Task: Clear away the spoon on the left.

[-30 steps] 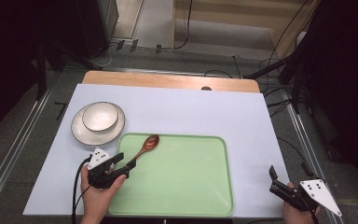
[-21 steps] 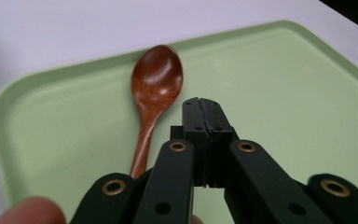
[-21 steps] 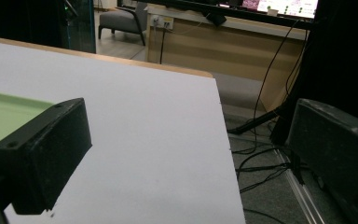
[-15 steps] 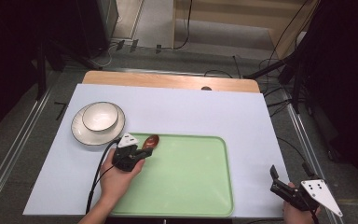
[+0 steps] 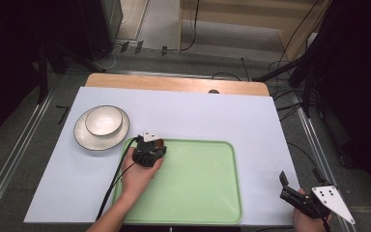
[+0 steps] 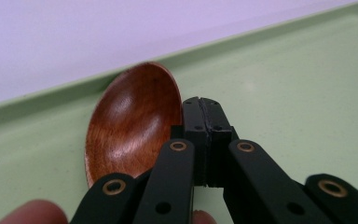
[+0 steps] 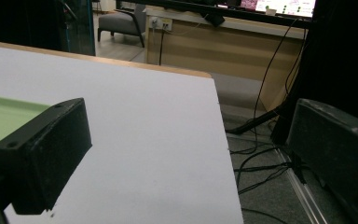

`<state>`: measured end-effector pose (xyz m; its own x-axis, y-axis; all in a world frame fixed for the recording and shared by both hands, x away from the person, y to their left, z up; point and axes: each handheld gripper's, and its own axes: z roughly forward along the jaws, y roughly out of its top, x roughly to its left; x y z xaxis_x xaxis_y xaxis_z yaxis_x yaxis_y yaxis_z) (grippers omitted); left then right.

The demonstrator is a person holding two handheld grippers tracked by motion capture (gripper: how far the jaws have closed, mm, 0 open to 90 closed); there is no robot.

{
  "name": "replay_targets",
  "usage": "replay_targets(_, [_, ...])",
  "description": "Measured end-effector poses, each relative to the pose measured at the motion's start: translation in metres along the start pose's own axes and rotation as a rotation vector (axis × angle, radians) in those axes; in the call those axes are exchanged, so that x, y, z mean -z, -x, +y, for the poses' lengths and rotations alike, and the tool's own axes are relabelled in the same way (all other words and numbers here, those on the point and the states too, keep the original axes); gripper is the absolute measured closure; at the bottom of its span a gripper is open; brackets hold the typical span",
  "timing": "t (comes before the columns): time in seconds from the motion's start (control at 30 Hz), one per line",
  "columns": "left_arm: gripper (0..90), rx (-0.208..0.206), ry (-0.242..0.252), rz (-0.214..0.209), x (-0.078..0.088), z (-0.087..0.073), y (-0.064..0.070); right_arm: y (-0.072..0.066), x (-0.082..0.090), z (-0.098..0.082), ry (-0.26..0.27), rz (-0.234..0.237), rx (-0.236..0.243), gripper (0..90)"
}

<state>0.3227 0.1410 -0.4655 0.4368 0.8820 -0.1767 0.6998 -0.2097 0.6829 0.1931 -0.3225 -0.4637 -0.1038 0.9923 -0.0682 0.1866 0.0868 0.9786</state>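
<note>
A brown wooden spoon (image 6: pixel 130 121) lies in the far left corner of the green tray (image 5: pixel 198 193), its bowl facing up. My left gripper (image 5: pixel 149 151) hovers right over it, so just a sliver of the spoon (image 5: pixel 159 142) peeks out in the high view. In the left gripper view my left gripper (image 6: pixel 204 140) is shut, pads pressed together with nothing seen between them, just right of the spoon's bowl. The handle is hidden under the jaws. My right gripper (image 5: pixel 299 181) rests at the table's near right corner, open and empty (image 7: pixel 186 154).
A white bowl (image 5: pixel 104 121) sits on a white plate (image 5: pixel 84 139) left of the tray's far corner. The white table cover (image 5: pixel 232 116) lies bare beyond the tray. Cables trail off the table's right edge (image 7: pixel 256 140).
My left gripper has moved forward and right along the spoon, from its handle end to beside its bowl. The spoon and the right gripper have stayed put.
</note>
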Motion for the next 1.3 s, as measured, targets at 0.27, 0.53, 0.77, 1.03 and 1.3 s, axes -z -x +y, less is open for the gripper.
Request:
replay_targets(0.27, [90.0, 0.025, -0.008, 0.065, 0.007, 0.002, -0.011, -0.001, 0.0, 0.0, -0.002, 0.001, 0.001, 0.0])
replay_targets(0.53, [90.0, 0.051, -0.006, 0.09, 0.015, 0.002, -0.022, 0.0, 0.0, 0.0, -0.002, -0.002, -0.002, 0.0])
replay_targets(0.77, [90.0, 0.07, 0.003, 0.11, 0.023, -0.001, -0.032, -0.001, -0.001, 0.0, -0.005, 0.001, 0.005, 0.0])
replay_targets(1.03, [90.0, 0.083, 0.008, 0.119, 0.029, -0.005, -0.041, -0.001, -0.001, -0.001, -0.008, 0.002, 0.004, 0.0])
replay_targets(1.3, [77.6, 0.049, 0.078, 0.046, 0.042, -0.009, -0.043, -0.002, -0.001, 0.0, -0.009, 0.003, 0.002, 0.0])
